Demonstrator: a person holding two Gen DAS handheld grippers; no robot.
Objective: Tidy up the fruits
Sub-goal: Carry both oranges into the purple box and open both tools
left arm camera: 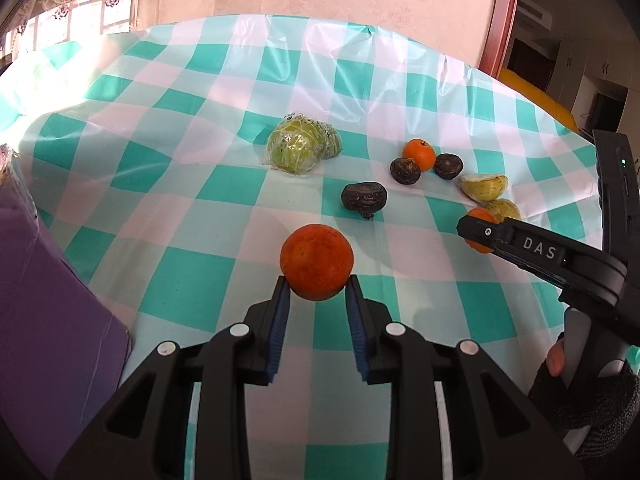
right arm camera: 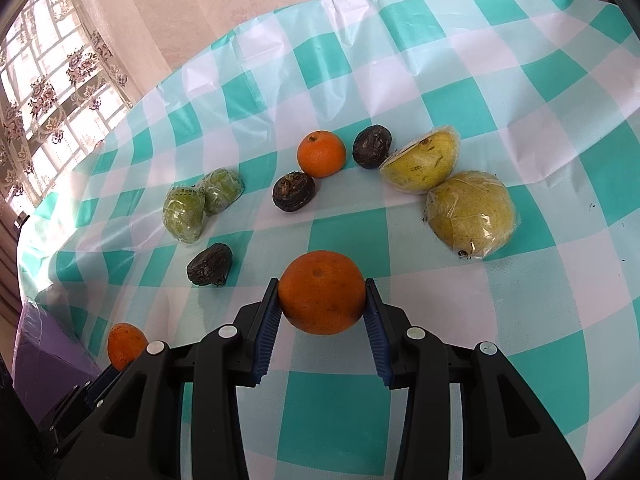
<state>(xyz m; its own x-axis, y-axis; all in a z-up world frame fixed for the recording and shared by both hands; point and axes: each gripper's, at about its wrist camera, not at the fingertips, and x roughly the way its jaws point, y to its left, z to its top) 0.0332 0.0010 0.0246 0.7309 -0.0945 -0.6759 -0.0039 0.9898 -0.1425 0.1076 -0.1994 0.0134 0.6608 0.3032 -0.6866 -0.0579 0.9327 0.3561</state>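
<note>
An orange (left arm camera: 316, 267) sits clamped between the left gripper's (left arm camera: 316, 286) blue fingers (left arm camera: 280, 312), raised above the checked counter (left arm camera: 200, 184); a second orange (right arm camera: 322, 292) is pinched likewise in the right gripper (right arm camera: 322, 300); on the counter beyond, a third orange (right arm camera: 321, 153) lies at twelve o'clock, dark fruits (right arm camera: 293, 191) beside it, wrapped pears (right arm camera: 470, 216) at two o'clock, wrapped green fruit (right arm camera: 184, 216) at ten o'clock.

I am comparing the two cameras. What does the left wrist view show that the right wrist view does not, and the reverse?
Only the left wrist view: the person's gloved hand on the right claw's handle. Only the right wrist view: both yellow pears whole. Both share: the checked tablecloth, three dark fruits, the loose orange, and each claw shut on an orange.
</note>
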